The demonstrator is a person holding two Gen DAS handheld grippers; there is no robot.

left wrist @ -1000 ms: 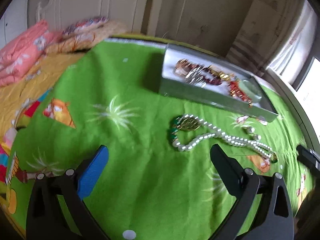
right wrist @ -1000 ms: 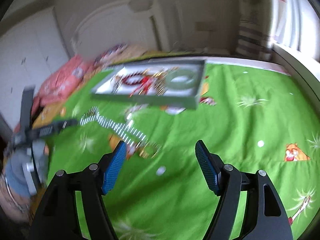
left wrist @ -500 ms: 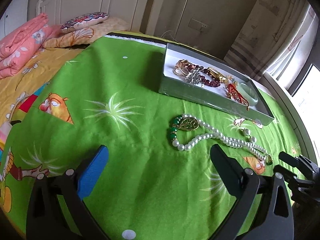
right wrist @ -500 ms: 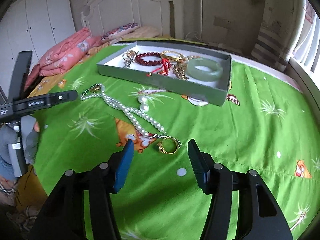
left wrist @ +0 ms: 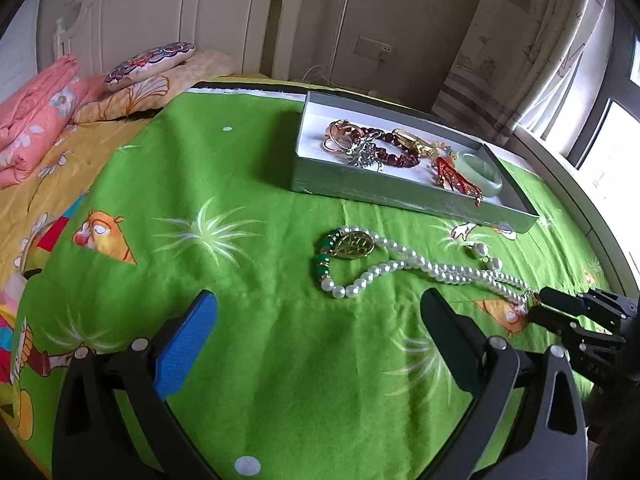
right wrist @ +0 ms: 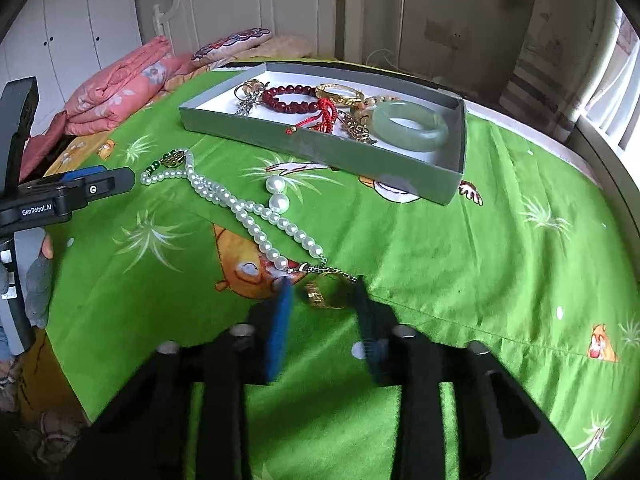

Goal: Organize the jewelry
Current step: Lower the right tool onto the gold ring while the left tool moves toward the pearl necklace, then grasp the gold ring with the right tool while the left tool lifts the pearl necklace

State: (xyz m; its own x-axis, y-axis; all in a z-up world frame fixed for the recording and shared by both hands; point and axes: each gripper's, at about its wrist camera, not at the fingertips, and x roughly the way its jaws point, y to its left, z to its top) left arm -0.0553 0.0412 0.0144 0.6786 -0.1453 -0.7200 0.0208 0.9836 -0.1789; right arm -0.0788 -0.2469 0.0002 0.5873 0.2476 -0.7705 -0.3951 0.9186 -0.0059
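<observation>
A grey jewelry box (left wrist: 400, 196) (right wrist: 320, 144) lies on the green bedspread and holds a red bead bracelet (right wrist: 292, 98), a jade bangle (right wrist: 412, 126) and gold pieces. A pearl necklace (left wrist: 404, 266) (right wrist: 248, 212) with a gold pendant (left wrist: 354, 245) lies in front of it, and two pearl earrings (right wrist: 277, 194) beside it. A gold ring (right wrist: 326, 292) lies at the necklace's clasp end. My right gripper (right wrist: 324, 304) is open, its blurred fingers on either side of the ring. My left gripper (left wrist: 316, 320) is open and empty, short of the necklace.
Folded pink quilts (right wrist: 120, 88) and a patterned pillow (left wrist: 150, 60) lie at the bed's head by the white headboard (left wrist: 160, 20). A window sill (right wrist: 600, 152) runs along the right edge of the bed. The left gripper also shows in the right wrist view (right wrist: 68, 196).
My right gripper has moved forward and down to the gold ring and its fingers have narrowed around it. The left gripper has stayed about still, wide open.
</observation>
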